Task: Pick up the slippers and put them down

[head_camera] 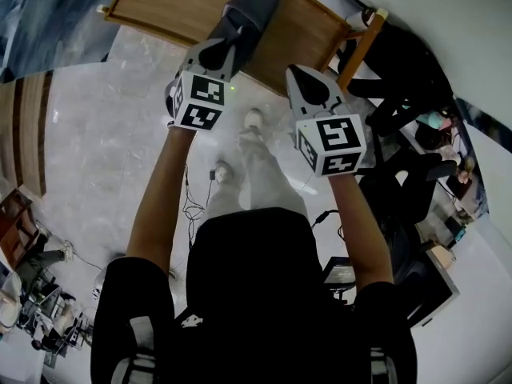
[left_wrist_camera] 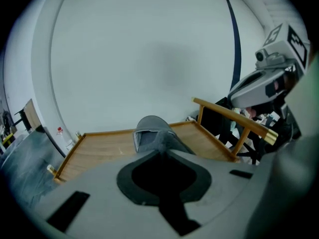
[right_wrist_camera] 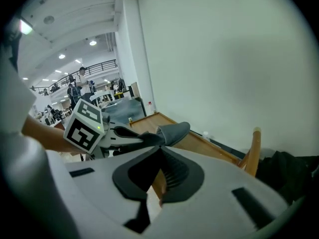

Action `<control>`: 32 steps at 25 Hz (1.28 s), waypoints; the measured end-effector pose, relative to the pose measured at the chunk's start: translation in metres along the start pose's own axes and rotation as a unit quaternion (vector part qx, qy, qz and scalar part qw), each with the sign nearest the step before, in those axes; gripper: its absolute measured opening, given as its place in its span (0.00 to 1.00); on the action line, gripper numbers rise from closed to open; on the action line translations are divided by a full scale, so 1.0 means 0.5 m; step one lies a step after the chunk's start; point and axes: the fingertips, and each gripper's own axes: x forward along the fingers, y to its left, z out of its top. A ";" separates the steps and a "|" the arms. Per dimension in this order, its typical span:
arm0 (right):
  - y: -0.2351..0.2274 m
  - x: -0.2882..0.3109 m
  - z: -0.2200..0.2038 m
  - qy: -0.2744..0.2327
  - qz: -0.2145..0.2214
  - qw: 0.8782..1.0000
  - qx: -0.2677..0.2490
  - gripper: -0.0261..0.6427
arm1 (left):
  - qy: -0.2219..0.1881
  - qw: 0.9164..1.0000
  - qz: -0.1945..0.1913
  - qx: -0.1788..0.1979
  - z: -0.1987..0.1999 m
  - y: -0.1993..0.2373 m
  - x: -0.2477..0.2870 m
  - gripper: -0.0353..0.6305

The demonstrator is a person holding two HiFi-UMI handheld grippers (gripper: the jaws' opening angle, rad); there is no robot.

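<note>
A grey slipper point(head_camera: 250, 5) hangs over a wooden platform point(head_camera: 160, 6), toe pointing away from me. My left gripper point(head_camera: 234, 34) is shut on its heel end; in the left gripper view the slipper point(left_wrist_camera: 151, 133) sticks out just past the closed jaws point(left_wrist_camera: 162, 151), above the platform point(left_wrist_camera: 99, 148). My right gripper point(head_camera: 293, 70) is level with it on the right, jaws shut with nothing in them. In the right gripper view point(right_wrist_camera: 160, 147) the held slipper point(right_wrist_camera: 175, 131) and the left gripper point(right_wrist_camera: 155, 138) show ahead on the left. I see no second slipper.
The platform has a raised wooden rail with a brass-capped post point(head_camera: 365, 42) on its right side. Black chairs and clutter point(head_camera: 400, 78) stand to the right. A white wall rises behind. Cables point(head_camera: 192, 206) lie on the pale floor by my feet point(head_camera: 253, 120).
</note>
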 end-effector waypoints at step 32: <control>0.411 -0.148 -0.022 -0.046 0.065 0.994 -0.073 0.04 | -0.033 0.993 0.099 -0.049 -0.192 -0.016 -0.491 0.09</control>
